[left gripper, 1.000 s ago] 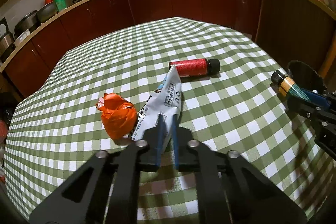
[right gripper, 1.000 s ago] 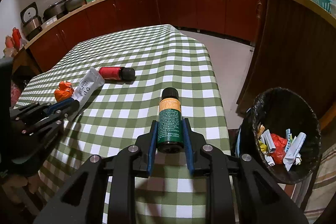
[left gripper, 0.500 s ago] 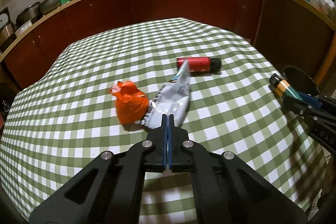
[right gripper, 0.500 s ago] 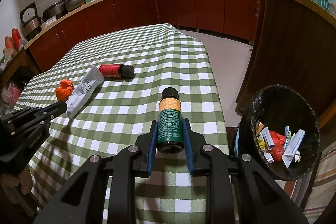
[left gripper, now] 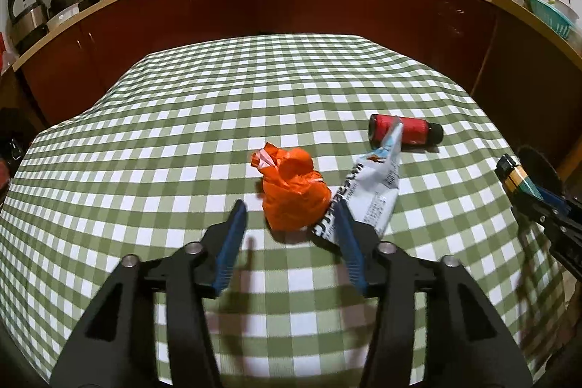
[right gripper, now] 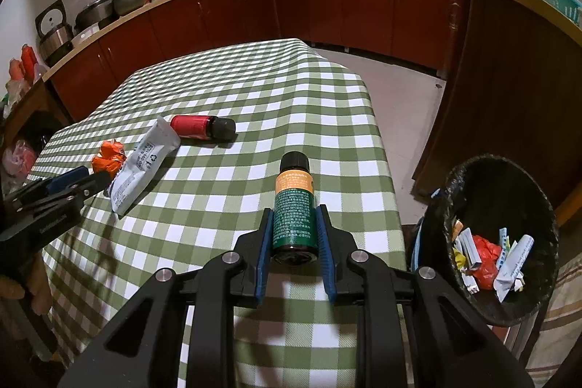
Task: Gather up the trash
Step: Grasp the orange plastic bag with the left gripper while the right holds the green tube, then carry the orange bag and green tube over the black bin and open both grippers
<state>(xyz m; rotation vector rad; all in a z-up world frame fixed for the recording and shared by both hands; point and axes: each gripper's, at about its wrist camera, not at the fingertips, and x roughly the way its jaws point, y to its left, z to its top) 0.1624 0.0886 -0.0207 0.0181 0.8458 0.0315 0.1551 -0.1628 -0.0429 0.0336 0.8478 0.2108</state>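
My left gripper [left gripper: 289, 206] is open just in front of a crumpled orange wrapper [left gripper: 293, 193] on the checked tablecloth; its right finger lies over the near end of a grey-white squeezed tube [left gripper: 367, 193]. A red bottle [left gripper: 403, 131] with a black cap lies behind the tube. My right gripper [right gripper: 294, 211] is shut on a green bottle [right gripper: 293, 210] with an orange band and black cap, held above the table's right edge. The wrapper [right gripper: 107, 159], tube [right gripper: 142, 166] and red bottle [right gripper: 200, 126] also show in the right wrist view.
A black bin [right gripper: 451, 195] holding several scraps of trash stands on the floor to the right of the table. The checked table [left gripper: 182, 133] is ringed by dark red kitchen cabinets [left gripper: 327, 2] with pots on the counter.
My left gripper, shut half a second ago, has opened and moved left to face the orange wrapper. The right gripper still holds the green bottle in nearly the same place.
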